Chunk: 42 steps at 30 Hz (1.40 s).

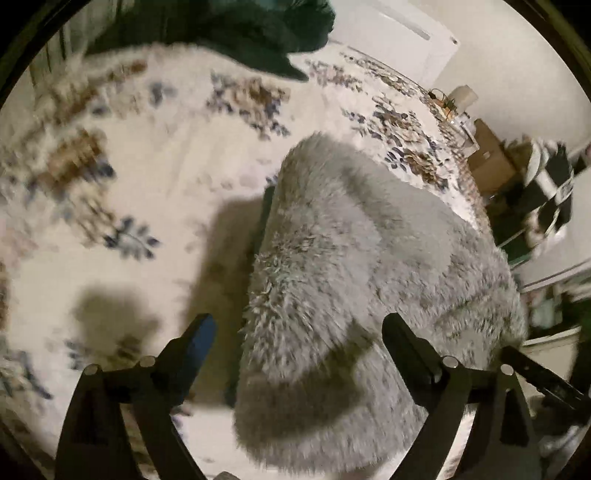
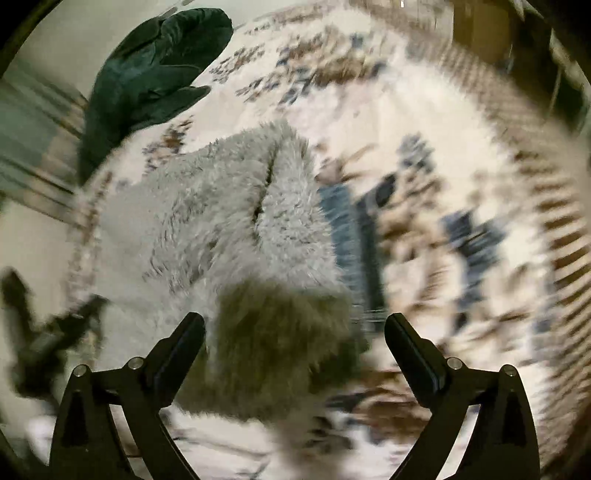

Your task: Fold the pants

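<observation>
Here the left gripper [image 1: 297,336] hangs over the bed with its jaws spread wide and nothing between the pads. The pants [image 1: 354,280], a grey fluffy bundle, lie on the bedspread [image 1: 155,173] ahead of the jaws and reach back between them, nearer the right finger than the left. A thin dark edge shows along the left side of the bundle. Beyond the fingertips, at the far edge of the bed, sits a dark green cloth [image 1: 258,33].

The right gripper [image 2: 295,332] also has its jaws wide apart and holds nothing. In its view the pants [image 2: 236,221] lie ahead of the jaws and run in between them, with a dark slit along a fold further out. A blue strip [image 2: 345,236] shows just beyond the right finger, beside the pants. The green cloth [image 2: 147,74] lies far ahead to the left. This view is heavily blurred.
</observation>
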Motion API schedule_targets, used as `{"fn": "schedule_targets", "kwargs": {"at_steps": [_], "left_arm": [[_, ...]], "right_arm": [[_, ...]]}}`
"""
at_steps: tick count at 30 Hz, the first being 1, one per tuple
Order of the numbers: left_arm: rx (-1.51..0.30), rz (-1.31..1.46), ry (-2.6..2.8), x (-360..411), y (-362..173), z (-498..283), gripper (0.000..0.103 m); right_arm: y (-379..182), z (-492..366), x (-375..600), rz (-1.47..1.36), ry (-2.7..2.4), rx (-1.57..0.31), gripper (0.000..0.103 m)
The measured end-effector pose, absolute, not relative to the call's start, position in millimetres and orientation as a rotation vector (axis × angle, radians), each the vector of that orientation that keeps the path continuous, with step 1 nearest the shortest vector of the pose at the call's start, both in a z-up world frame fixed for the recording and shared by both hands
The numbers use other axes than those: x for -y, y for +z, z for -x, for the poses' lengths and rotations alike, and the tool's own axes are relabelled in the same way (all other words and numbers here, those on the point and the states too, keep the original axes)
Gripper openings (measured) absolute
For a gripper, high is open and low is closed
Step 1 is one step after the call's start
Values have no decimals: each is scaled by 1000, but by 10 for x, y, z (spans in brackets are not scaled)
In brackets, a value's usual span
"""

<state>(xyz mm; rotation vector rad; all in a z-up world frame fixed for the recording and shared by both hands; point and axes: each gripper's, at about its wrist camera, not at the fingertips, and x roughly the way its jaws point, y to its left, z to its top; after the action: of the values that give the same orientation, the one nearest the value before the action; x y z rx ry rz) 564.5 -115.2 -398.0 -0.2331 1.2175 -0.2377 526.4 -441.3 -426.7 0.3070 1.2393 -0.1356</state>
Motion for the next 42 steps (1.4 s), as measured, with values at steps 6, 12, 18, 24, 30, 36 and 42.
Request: {"fn": "schedule_targets", "kwargs": {"at_steps": [6, 12, 18, 24, 30, 36, 42], "left_arm": [[-1145, 70, -194, 1316, -3543, -5319, 95], [-1087, 6, -191, 1384, -3050, -4953, 95], [-994, -12, -185, 1376, -2368, -4439, 95], [-902, -17, -166, 1335, -1671, -3796, 95], [-834, -4, -156, 1274, -1108, -3113, 95], [-783, 1, -143, 1248, -757, -2530, 95], [-748, 18, -119, 1184, -515, -2080, 95]], "right_arm": [[-3588, -4773, 4007, -116, -289, -1130, 102], [-2796, -4158, 3727, -105, -320, -1054, 102], [-2127, -3622, 3576, -90, -299, -979, 102], [-1334, -2911, 3472, -101, -256, -891, 102], [-621, -2134, 3401, -100, -214, -795, 103], [-49, -1348, 3315, -97, -165, -728, 103], [349, -735, 3240, -73, -136, -697, 103]]}}
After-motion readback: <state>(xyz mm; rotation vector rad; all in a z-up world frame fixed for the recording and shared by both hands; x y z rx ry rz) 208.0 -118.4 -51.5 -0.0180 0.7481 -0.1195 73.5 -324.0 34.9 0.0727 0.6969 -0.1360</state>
